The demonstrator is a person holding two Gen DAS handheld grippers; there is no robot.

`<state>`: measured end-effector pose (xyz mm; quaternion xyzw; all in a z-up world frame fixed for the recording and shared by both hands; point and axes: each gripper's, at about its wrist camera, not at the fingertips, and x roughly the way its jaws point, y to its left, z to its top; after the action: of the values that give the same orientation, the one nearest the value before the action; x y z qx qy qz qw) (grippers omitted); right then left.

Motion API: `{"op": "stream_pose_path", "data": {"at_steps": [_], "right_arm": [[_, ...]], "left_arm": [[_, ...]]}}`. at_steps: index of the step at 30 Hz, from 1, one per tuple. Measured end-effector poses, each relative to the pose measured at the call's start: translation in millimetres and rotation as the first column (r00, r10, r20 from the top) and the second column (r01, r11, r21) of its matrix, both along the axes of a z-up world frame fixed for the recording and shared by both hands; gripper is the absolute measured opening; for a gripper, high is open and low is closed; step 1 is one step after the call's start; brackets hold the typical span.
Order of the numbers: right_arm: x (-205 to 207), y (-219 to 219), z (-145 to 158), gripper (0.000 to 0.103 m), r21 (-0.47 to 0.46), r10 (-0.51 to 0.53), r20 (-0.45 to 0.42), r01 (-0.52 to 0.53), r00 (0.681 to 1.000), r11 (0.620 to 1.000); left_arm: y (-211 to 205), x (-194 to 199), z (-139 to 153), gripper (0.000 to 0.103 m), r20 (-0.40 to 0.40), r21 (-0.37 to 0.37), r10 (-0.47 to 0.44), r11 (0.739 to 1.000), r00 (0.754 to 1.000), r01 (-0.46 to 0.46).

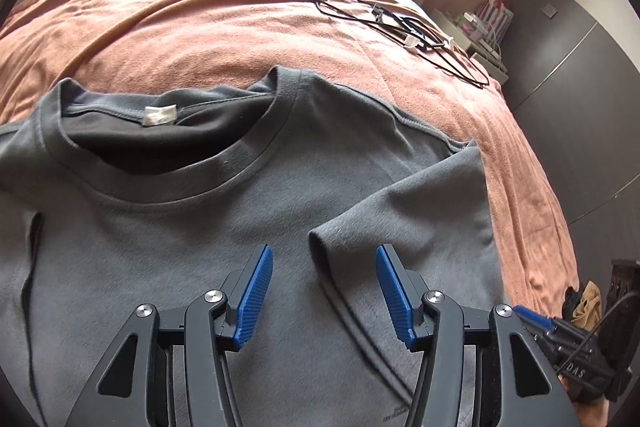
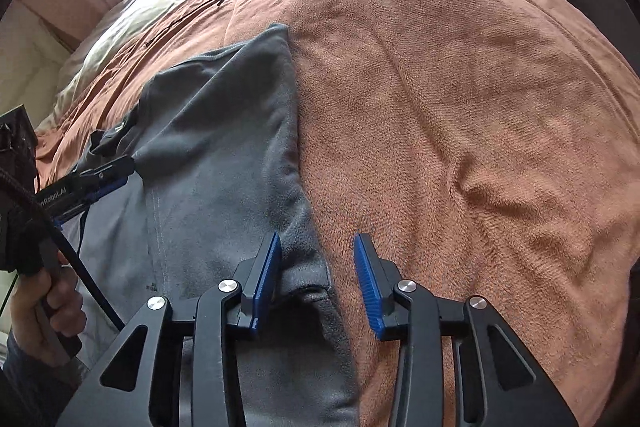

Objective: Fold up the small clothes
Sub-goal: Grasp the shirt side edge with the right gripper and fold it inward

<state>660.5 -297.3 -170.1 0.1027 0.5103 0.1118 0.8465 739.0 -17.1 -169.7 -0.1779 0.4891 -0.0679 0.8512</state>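
Left wrist view: the left gripper (image 1: pixel 325 289) is held with its blue pads spread over a grey T-shirt (image 1: pixel 192 227), the folded-in sleeve (image 1: pixel 404 211) lying between the pads untouched, the collar (image 1: pixel 160 163) at 11 o'clock. Right wrist view: the right gripper (image 2: pixel 317 279) is seen partly spread astride the shirt's side edge (image 2: pixel 308 267), with no grip made out. The shirt is spread on an orange blanket (image 2: pixel 460 107), black cables (image 1: pixel 360 11) lying at 1 o'clock.
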Motion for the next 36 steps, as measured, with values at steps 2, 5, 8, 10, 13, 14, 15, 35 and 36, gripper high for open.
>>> {"op": "stream_pose_path", "data": {"at_steps": [2,5,8,10,13,14,15,35,36], "right_arm": [[-3,0,-2,0.03,-0.01,0.005,-0.005,-0.005,1.0,1.0],[-8,-1,-2,0.027,-0.033,0.014,-0.004,-0.014,1.0,0.999],[-12,-1,-2,0.026,-0.042,0.012,-0.009,-0.012,1.0,0.999],[-14,-4,-3,0.026,-0.041,0.009,-0.015,-0.01,1.0,0.999],[-18,-5,-4,0.026,-0.039,0.005,-0.02,-0.006,1.0,0.999],[-19,-4,-4,0.026,-0.043,0.005,-0.019,-0.006,1.0,0.999],[-21,-4,-4,0.026,-0.048,0.007,-0.019,-0.008,1.0,0.999],[34,25,7,0.027,-0.086,0.06,0.012,-0.059,0.998,0.995],[39,26,5,0.027,-0.087,0.06,0.015,-0.058,0.998,0.995]], "left_arm": [[-5,3,0,0.034,0.006,0.0,-0.014,1.0,1.0,0.014],[-15,7,-1,0.002,-0.006,0.054,-0.041,0.998,0.999,0.041],[-17,4,5,0.002,0.027,0.16,-0.04,0.986,0.999,0.035],[-12,5,5,0.002,0.026,0.172,-0.02,0.985,0.999,0.015],[-8,10,-1,0.002,0.01,0.198,0.002,0.98,1.0,-0.004],[-8,11,-4,0.002,0.0,0.202,-0.002,0.979,1.0,0.002],[-9,13,-6,0.002,-0.011,0.203,-0.008,0.979,1.0,0.01],[-48,-12,-1,0.047,-0.067,0.236,-0.117,0.963,0.991,0.129],[-52,-12,-1,0.047,-0.067,0.247,-0.126,0.959,0.99,0.139]]}}
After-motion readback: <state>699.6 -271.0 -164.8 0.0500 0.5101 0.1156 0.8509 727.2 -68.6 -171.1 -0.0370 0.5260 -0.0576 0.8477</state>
